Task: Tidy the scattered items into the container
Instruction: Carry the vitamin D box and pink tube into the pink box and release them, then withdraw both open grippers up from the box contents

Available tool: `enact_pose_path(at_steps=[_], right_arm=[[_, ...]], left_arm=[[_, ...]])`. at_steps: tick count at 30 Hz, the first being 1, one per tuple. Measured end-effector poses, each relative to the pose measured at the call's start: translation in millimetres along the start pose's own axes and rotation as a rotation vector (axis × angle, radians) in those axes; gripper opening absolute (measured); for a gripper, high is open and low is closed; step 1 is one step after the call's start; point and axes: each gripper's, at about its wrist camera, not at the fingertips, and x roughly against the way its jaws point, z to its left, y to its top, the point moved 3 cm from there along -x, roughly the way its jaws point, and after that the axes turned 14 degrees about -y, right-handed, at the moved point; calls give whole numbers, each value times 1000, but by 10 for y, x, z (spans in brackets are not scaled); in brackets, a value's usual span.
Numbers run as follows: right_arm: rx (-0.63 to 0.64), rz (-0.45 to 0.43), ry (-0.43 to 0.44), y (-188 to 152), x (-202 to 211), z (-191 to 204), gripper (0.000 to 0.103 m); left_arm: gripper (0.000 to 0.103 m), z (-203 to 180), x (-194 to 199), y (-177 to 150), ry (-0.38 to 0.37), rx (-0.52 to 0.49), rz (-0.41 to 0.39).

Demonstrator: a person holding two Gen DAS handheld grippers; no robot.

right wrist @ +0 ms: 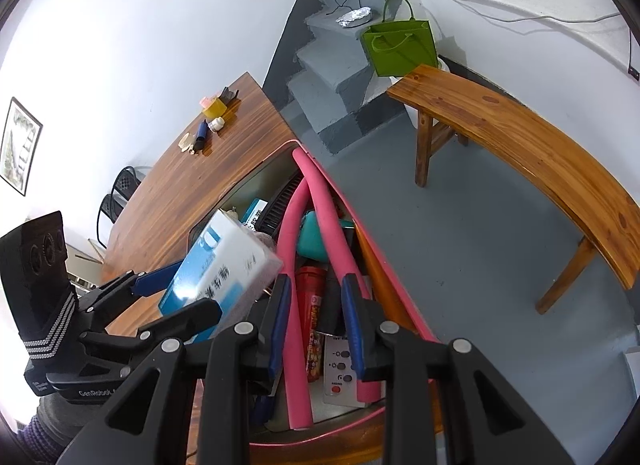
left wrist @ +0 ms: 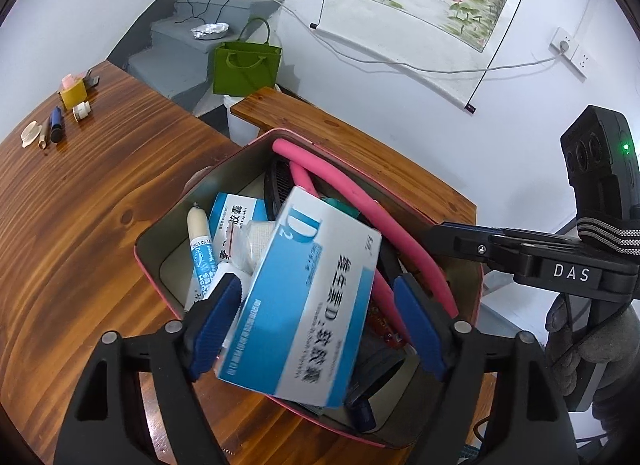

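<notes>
A pink tin container (left wrist: 138, 253) stands on the wooden table (left wrist: 80, 225), holding a pink foam tube (left wrist: 360, 205), a small cream tube (left wrist: 200, 249) and other items. Over it my left gripper (left wrist: 316, 325) stands open around a blue-and-white medicine box (left wrist: 308, 305). The box is blurred and tilted; its left edge is at the left pad, and a gap shows at the right pad. My right gripper (right wrist: 316, 325) hovers over the container's (right wrist: 347, 213) near end, open narrowly with nothing between its pads. Below it lie a red tube (right wrist: 310, 297) and a white remote (right wrist: 340, 369).
At the table's far end lie a yellow tape roll (left wrist: 74, 95), a blue pen (left wrist: 56, 125), a white cap (left wrist: 82, 111) and a cream disc (left wrist: 31, 135). A wooden bench (right wrist: 520, 145), a green bag (left wrist: 246, 65) and grey steps (right wrist: 320, 77) stand beyond the table.
</notes>
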Motion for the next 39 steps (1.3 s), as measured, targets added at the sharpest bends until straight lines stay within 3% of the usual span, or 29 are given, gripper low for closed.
enact_pose_path(at_steps=[9,17,26,39], right_arm=[[18,-18,14,23,64,102,29],[116,11,28,-45,1,450,29],[136,46,-29,-139,-91,493,29],[146,69,-61,-180,-169,472,29]], left_arm=[[82,151,279,-44,19,71,-68],[82,473,458,-117,110,132,-96],[82,676,433,-202,203,137,-80],[82,550,180,-220,183,65,5]])
